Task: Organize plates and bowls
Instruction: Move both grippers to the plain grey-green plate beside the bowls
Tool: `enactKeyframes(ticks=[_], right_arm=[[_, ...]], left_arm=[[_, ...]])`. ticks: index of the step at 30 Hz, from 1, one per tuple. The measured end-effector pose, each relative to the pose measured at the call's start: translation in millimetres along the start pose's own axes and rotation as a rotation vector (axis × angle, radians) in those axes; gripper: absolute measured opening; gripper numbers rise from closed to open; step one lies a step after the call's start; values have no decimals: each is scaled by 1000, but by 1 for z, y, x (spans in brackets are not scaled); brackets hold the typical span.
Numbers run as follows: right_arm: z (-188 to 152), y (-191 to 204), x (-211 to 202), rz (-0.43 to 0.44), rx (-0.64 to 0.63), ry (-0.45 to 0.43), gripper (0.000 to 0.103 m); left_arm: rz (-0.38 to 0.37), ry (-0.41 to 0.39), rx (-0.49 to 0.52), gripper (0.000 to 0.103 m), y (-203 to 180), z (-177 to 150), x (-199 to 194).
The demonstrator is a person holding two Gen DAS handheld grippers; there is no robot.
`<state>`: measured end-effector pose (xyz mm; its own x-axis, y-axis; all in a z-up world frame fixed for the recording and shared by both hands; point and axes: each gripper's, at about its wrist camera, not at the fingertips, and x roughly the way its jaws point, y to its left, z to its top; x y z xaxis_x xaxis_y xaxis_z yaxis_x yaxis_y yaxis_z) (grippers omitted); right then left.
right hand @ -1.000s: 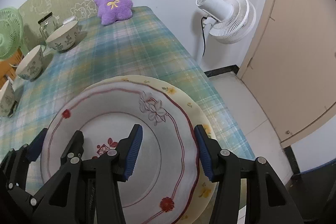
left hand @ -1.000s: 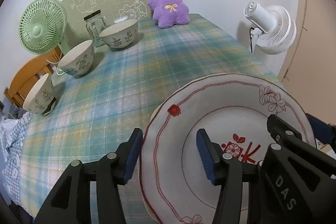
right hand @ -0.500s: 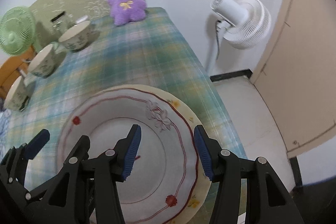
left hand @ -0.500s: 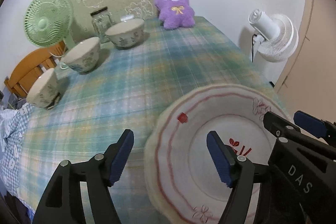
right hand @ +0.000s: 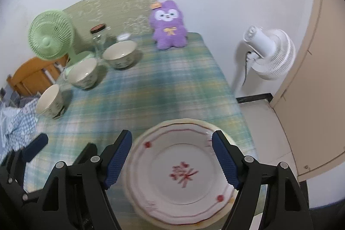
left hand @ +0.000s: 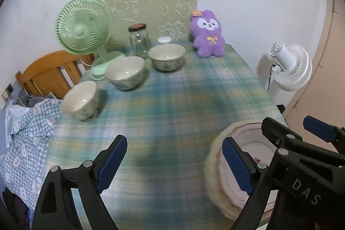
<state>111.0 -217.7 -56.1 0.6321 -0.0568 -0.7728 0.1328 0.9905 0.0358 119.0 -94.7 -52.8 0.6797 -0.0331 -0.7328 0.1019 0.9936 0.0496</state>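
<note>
A white plate with red trim (right hand: 181,174) lies stacked on a cream plate (right hand: 224,211) at the near right of the plaid table (right hand: 163,87). The stack also shows in the left wrist view (left hand: 217,167). My right gripper (right hand: 171,162) is open and empty above the stack. My left gripper (left hand: 172,164) is open and empty over the cloth, left of the stack. Three floral bowls stand at the far left: near (left hand: 80,100), middle (left hand: 125,72), far (left hand: 167,57).
A green desk fan (left hand: 83,32), a glass jar (left hand: 139,40) and a purple plush toy (left hand: 208,33) stand at the table's back. A white floor fan (right hand: 268,51) stands off the right edge. A wooden chair (left hand: 49,73) with blue checked cloth (left hand: 25,139) is at the left.
Both grippers opened wider, let go of the red-trimmed plate and pulled back and up. The plate now rests on the cream plate. The left gripper swung left, off the stack.
</note>
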Motion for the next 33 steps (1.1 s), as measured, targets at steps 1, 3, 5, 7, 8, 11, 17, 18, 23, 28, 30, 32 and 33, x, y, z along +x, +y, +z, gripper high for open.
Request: enactKeyframes(ticks=[1, 3, 5, 7, 8, 11, 17, 18, 23, 28, 30, 32, 33], right_arm=[[1, 6, -1, 1, -2, 0, 79], [5, 28, -4, 18, -11, 0, 79], [9, 50, -5, 16, -5, -7, 79], [13, 66, -6, 11, 5, -19, 79], [15, 79, -5, 13, 15, -25, 79], [20, 108, -1, 6, 29, -38, 79], [31, 167, 13, 4, 7, -39, 79], [33, 176, 16, 7, 3, -39, 79], [41, 216, 36, -10, -13, -40, 79], [49, 251, 55, 3, -31, -46, 79], [56, 268, 66, 10, -44, -43, 78], [59, 278, 74, 10, -48, -41, 78], [60, 284, 81, 12, -46, -38, 78]], left_arm=[[-2, -2, -1, 91, 8, 1, -1], [-17, 0, 2, 91, 25, 5, -2], [-25, -9, 14, 91, 44, 9, -3], [-22, -19, 22, 91, 64, 14, -3], [-24, -19, 25, 91, 73, 17, -1], [-18, -14, 33, 91, 102, 24, 7], [-28, -37, 23, 86, 156, 31, 24], [-13, -48, 28, 86, 161, 31, 26], [15, -18, 14, 86, 198, 41, 46], [30, 5, -45, 79, 236, 47, 67], [33, 8, -58, 79, 248, 48, 76], [37, 6, -48, 80, 258, 50, 85], [39, 7, -44, 80, 262, 51, 90]])
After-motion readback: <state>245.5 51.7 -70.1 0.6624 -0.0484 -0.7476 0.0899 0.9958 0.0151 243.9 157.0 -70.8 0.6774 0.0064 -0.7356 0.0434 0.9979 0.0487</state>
